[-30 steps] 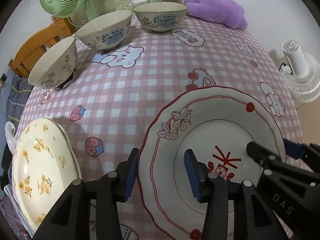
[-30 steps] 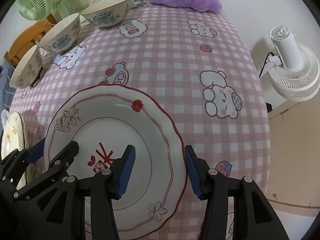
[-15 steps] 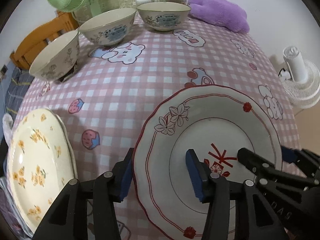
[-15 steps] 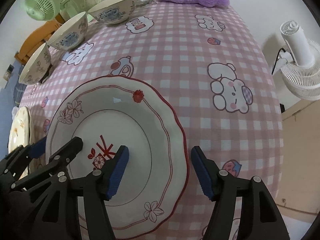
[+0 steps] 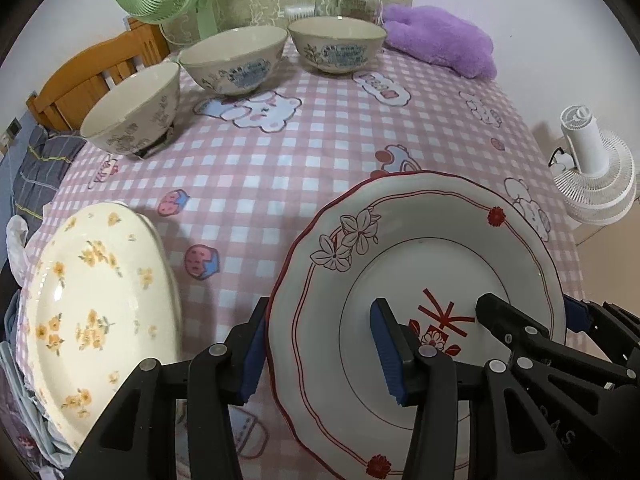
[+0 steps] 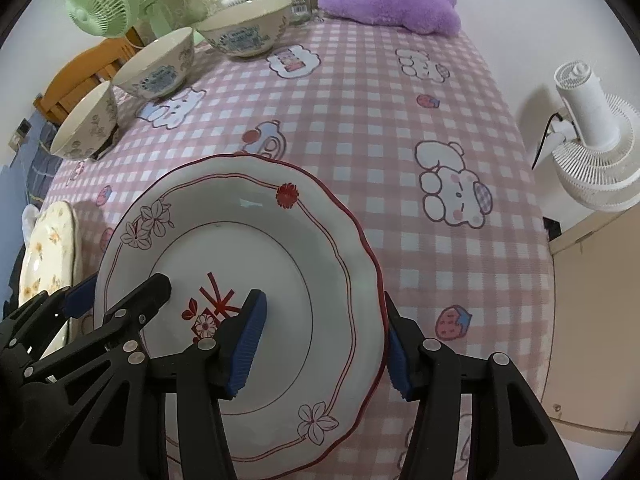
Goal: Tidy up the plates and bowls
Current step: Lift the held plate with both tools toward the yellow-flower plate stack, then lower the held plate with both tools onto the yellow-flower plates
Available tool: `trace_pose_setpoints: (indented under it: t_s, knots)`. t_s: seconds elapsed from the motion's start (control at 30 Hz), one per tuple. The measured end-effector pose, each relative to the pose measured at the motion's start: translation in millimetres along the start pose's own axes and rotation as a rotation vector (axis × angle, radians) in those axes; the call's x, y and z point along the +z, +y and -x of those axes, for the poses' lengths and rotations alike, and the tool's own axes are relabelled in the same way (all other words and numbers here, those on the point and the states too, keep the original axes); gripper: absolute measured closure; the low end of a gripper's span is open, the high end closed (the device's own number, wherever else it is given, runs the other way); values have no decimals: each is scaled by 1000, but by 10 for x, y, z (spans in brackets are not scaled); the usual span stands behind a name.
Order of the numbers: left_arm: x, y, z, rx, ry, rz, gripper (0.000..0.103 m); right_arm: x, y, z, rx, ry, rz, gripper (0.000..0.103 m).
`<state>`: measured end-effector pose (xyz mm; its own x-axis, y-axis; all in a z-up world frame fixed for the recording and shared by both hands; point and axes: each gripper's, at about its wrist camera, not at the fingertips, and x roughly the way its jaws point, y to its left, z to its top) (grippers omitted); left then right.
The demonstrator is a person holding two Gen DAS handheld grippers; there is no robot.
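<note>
Pink-checked surface carries the red-rimmed plate, gripped at opposite rims. The left gripper fingers clamp one edge; the right gripper fingers, part-open and closing, straddle the other. Uneven pressure could let it tilt, slip, or strike the yellow-flowered plate.

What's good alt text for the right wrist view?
The right gripper straddles the right rim of a red-trimmed white plate on a pink checked tablecloth, jaws closing, while the left gripper straddles the opposite rim. Three bowls line the far left, near a yellow-flowered plate.
</note>
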<state>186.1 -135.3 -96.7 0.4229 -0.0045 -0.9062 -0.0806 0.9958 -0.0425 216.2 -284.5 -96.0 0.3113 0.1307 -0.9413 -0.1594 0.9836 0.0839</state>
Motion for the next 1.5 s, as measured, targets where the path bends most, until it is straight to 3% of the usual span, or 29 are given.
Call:
trace_pose_setpoints:
  t_s: [0.27,0.7,1.17,1.5]
  knots:
    - [-3,275,288,-26,-53,-16,54,-10,297,307,-26,-60,-4,46]
    - [30,1088,553,-73,-91,-59,54,-28,1118,565,-71,-109,-60,46]
    - [-107,1965,419,-74,-57,-76,54,-131,2042,336,-78,-77,-74,46]
    - [-212,2247,240,-64,-4,-91,55,-187,2376,112,-102,-20,-66,47]
